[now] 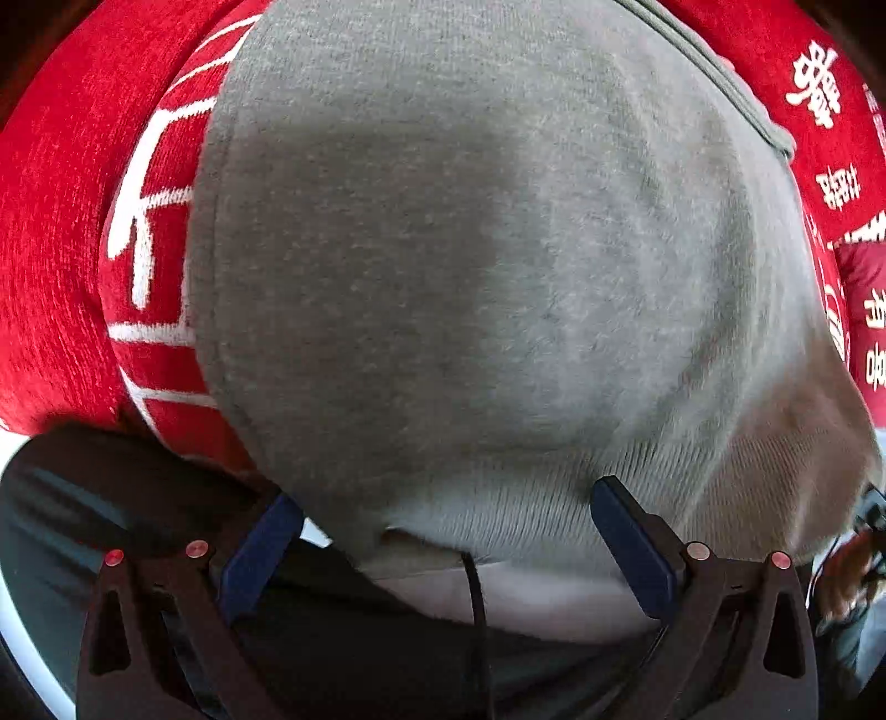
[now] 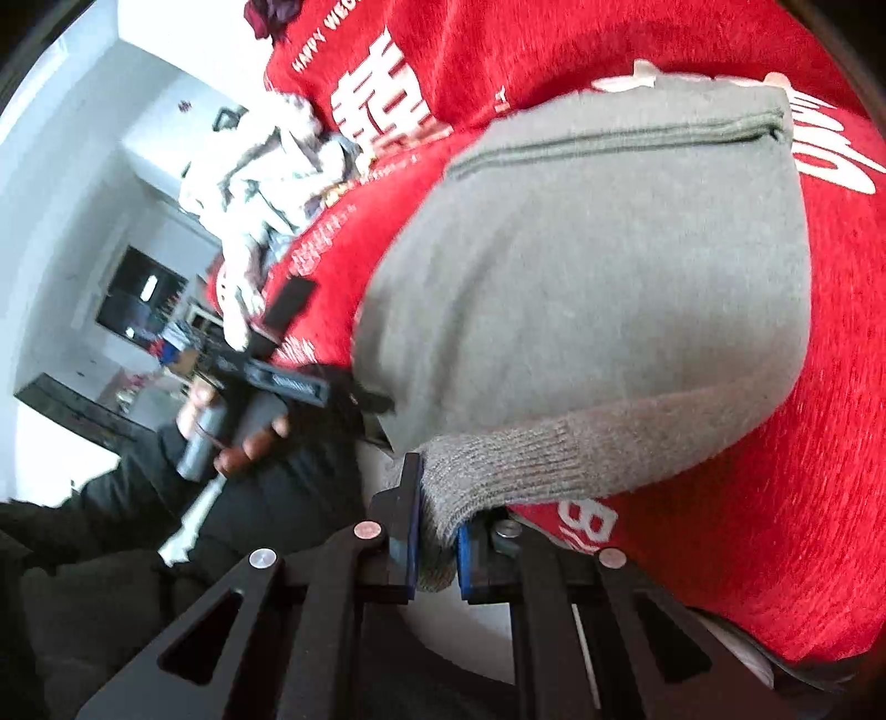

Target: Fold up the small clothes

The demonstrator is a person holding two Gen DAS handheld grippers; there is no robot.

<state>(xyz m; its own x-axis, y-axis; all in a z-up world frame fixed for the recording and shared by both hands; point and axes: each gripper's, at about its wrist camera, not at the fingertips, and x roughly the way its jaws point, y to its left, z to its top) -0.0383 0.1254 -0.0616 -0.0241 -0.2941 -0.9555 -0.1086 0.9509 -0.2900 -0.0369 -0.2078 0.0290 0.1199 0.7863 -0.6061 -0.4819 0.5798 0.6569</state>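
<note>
The grey knitted garment (image 2: 598,310), spread on the red printed cloth (image 2: 775,471), is clenched at its near ribbed hem by the right tongs (image 2: 434,545), while the left tongs (image 1: 448,540) are spread wide at the hem's other end, gripping nothing, so a second grip is judged necessary before folding the hem toward the far edge.

A home, seemingly: beyond the fingers to their left, white walls (image 2: 72,183), a dark cluttered shelf (image 2: 144,310) (contents blurred) and heaped laundry (image 2: 249,177) on a red printed cloth (image 2: 554,44).
</note>
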